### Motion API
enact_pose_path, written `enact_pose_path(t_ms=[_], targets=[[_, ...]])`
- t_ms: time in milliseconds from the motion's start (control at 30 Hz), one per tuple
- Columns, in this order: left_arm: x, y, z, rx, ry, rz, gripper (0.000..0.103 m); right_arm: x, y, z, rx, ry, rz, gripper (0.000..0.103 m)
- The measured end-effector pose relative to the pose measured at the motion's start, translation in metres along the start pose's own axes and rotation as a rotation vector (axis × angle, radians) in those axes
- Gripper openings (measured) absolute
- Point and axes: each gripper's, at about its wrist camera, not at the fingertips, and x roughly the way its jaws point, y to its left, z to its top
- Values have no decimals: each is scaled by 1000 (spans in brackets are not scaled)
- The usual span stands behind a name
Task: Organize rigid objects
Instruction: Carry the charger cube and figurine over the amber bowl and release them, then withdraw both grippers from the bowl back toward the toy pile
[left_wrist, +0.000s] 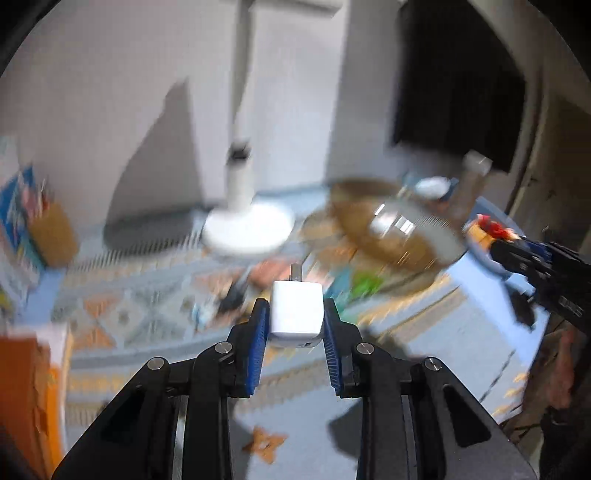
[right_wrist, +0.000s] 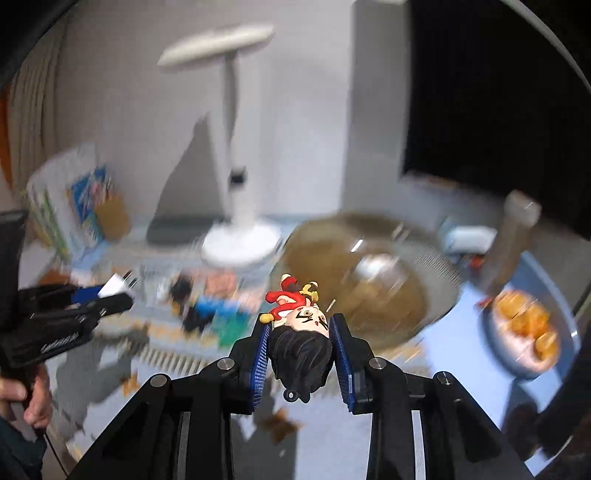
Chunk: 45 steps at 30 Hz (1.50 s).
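My left gripper (left_wrist: 295, 314) is shut on a white plug charger (left_wrist: 295, 314), prongs pointing forward, held above the patterned blue tablecloth (left_wrist: 140, 306). My right gripper (right_wrist: 301, 332) is shut on a small figurine (right_wrist: 301, 332) with black hair and a red outfit, gripped by the head. In the left wrist view the right gripper (left_wrist: 495, 230) shows at the right with the figurine. In the right wrist view the left gripper (right_wrist: 118, 291) shows at the left with the charger. Several small objects (right_wrist: 207, 306) lie blurred on the cloth ahead.
A white desk lamp (left_wrist: 245, 229) stands at the back. A round woven basket with a glass bowl (right_wrist: 369, 280) sits right of it. A plate of orange pieces (right_wrist: 528, 328) and a tall cylinder (right_wrist: 513, 236) are at the right. Books (right_wrist: 74, 214) stand at the left.
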Motion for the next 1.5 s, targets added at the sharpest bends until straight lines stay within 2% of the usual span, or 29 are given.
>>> enact_pose_path(t_ms=[167, 267, 333, 600, 767, 833, 867, 900, 933, 967, 1200, 1333, 1500], targets=[[10, -39, 63, 36, -43, -81, 25, -4, -48, 32, 137, -39, -10, 32], [36, -62, 87, 42, -20, -152, 25, 14, -72, 41, 225, 10, 20, 32], [66, -76, 96, 25, 39, -205, 25, 33, -86, 40, 277, 70, 43, 32], [161, -121, 68, 55, 249, -279, 25, 95, -101, 6, 308, 246, 43, 32], [187, -127, 59, 61, 299, -270, 25, 114, -105, -2, 292, 304, 24, 32], [191, -128, 60, 59, 301, -314, 30, 118, -110, -3, 311, 313, 10, 34], [189, -126, 60, 55, 292, -356, 43, 120, -114, -3, 317, 320, 4, 39], [185, -123, 61, 46, 279, -357, 53, 120, -117, -3, 324, 322, -10, 46], [181, -119, 64, 35, 259, -342, 71, 117, -121, -2, 333, 304, -16, 49], [173, -113, 67, 28, 217, -315, 74, 113, -124, 0, 340, 286, -12, 49], [121, -73, 72, -28, 118, -314, 74, 75, -124, 12, 366, 195, -36, 49], [83, -50, 71, -50, 58, -289, 74, 62, -99, 19, 338, 185, -4, 49], [28, -16, 70, -76, -33, -252, 74, 44, -54, 32, 241, 150, 4, 49]])
